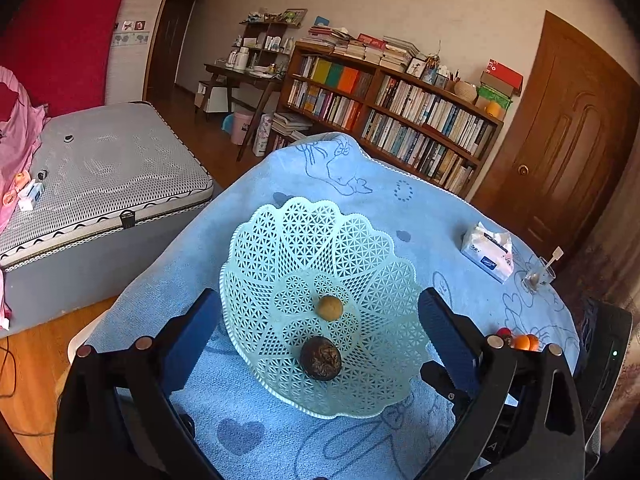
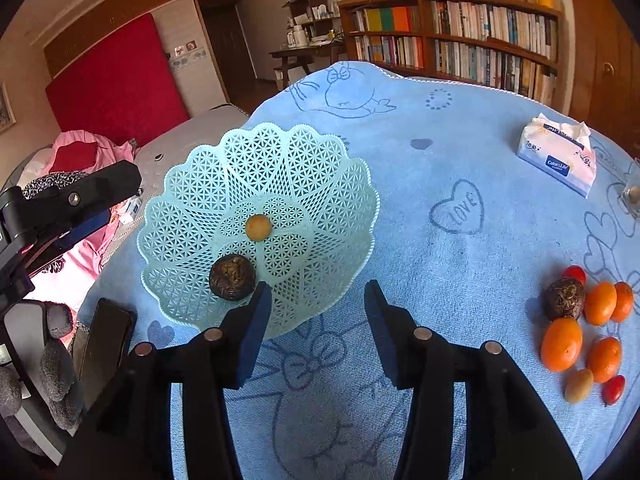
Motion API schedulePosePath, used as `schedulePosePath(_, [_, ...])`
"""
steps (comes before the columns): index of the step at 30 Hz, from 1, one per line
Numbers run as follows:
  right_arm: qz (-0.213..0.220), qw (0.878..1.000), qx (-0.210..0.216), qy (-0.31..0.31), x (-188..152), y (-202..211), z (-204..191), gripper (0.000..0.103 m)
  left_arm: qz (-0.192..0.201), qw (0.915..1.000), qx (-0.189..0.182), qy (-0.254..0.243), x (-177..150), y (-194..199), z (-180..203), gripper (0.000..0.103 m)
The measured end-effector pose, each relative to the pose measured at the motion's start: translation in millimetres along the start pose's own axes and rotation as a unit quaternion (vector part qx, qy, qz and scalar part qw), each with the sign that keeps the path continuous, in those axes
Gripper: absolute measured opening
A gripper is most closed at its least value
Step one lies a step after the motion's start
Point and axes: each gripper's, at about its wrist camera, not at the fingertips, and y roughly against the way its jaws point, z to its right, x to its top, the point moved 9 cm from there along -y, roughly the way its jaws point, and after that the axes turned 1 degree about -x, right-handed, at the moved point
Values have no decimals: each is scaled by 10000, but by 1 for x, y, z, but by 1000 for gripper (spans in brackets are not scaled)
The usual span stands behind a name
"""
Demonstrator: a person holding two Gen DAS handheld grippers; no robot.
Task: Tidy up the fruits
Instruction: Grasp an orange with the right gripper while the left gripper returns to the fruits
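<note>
A pale green lattice basket [image 1: 304, 240] [image 2: 224, 168] stands on the blue towel. Inside it lie a small tan round fruit [image 1: 330, 307] [image 2: 258, 227] and a dark wrinkled round fruit [image 1: 321, 358] [image 2: 232, 277]. My left gripper [image 1: 320, 316] is open, its fingers spread on either side of the basket, with nothing between them. My right gripper [image 2: 318, 292] is open and empty at the basket's near rim. To its right sit loose fruits on the towel: several oranges [image 2: 561, 344], another dark fruit [image 2: 565, 298], red cherry tomatoes [image 2: 613, 389] and a tan oval fruit [image 2: 579, 385].
A tissue pack [image 1: 487, 251] [image 2: 558, 153] and a glass with a spoon [image 1: 540, 274] stand at the towel's far right. A bed [image 1: 104, 176] lies to the left and a bookshelf [image 1: 392, 108] behind. A gloved hand [image 2: 56, 364] holds the left gripper at the right wrist view's left edge.
</note>
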Motion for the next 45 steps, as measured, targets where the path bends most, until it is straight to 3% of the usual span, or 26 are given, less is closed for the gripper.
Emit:
schedulePosePath(8, [92, 9996, -123, -226, -11, 11, 23, 60, -14, 9999, -54, -127, -5, 0, 12, 100])
schedulePosePath(23, [96, 9940, -617, -901, -31, 33, 101, 61, -235, 9988, -186, -385, -22, -10, 35, 100])
schedulePosePath(27, [153, 9894, -853, -1166, -36, 45, 131, 67, -282, 9982, -224, -473, -27, -11, 42, 100])
schedulePosePath(37, [185, 9696, -1418, -1985, -51, 73, 211, 67, -457, 9960, -323, -694, -42, -19, 61, 100])
schedulePosePath(45, [124, 9624, -1540, -2236, -54, 76, 240, 67, -580, 9940, -384, -841, -52, -24, 71, 100])
